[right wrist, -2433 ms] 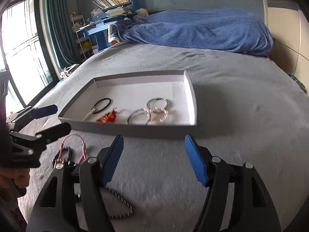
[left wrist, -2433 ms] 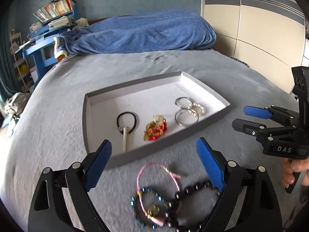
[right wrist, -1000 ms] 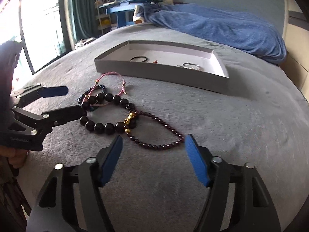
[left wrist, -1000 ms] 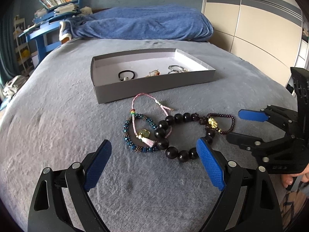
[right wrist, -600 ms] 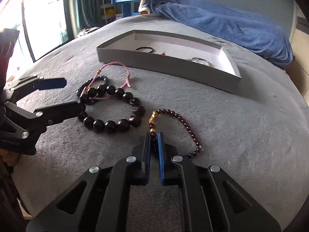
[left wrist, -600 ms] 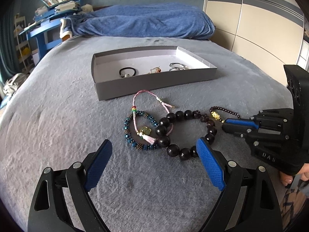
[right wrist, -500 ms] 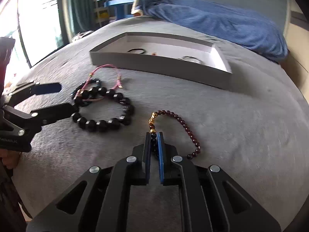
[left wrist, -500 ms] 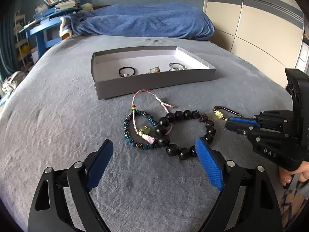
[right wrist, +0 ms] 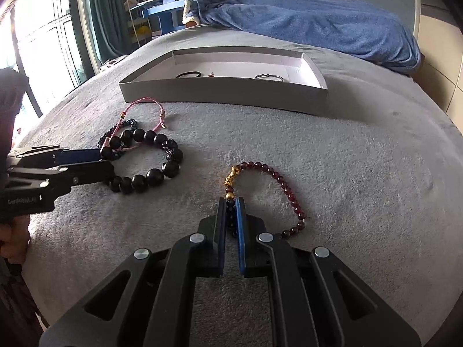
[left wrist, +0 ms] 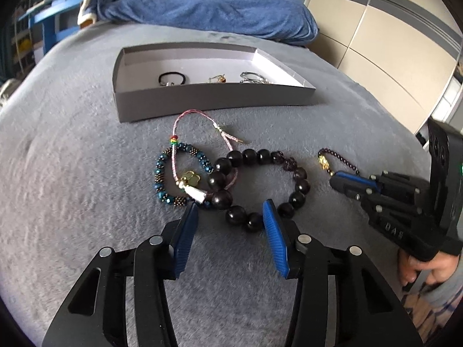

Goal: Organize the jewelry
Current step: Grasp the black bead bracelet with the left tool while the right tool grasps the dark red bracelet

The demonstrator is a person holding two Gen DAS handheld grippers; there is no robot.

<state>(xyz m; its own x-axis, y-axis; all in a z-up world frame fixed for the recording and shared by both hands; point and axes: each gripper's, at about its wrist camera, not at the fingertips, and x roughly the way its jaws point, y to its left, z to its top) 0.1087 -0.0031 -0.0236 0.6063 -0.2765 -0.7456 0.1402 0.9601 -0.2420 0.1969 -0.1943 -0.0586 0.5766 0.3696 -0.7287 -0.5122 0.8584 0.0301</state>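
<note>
A grey tray point(left wrist: 202, 98) point(right wrist: 220, 97) on the bed holds a black hair tie point(left wrist: 171, 78), a gold-red piece and silver rings point(left wrist: 253, 77). In front lie a pink cord bracelet point(left wrist: 185, 121), a blue beaded bracelet point(left wrist: 162, 173) and a big black bead bracelet point(left wrist: 254, 185) point(right wrist: 150, 156). My left gripper point(left wrist: 230, 212) point(right wrist: 107, 162) is half closed, its fingers around the near beads of the black bracelet. My right gripper point(right wrist: 230, 202) point(left wrist: 335, 177) is shut on a dark red bead bracelet with a gold charm point(right wrist: 277, 185) point(left wrist: 327, 159).
The grey bed cover point(left wrist: 72, 144) runs all round. A blue blanket point(left wrist: 208, 8) lies behind the tray. A wardrobe point(left wrist: 390, 46) stands at the right, a window point(right wrist: 37, 29) and a blue desk point(right wrist: 173, 3) at the left.
My right gripper shut on the dark red bracelet and pulled it away from the black beads. My left gripper moved in over the black bracelet and its jaws narrowed.
</note>
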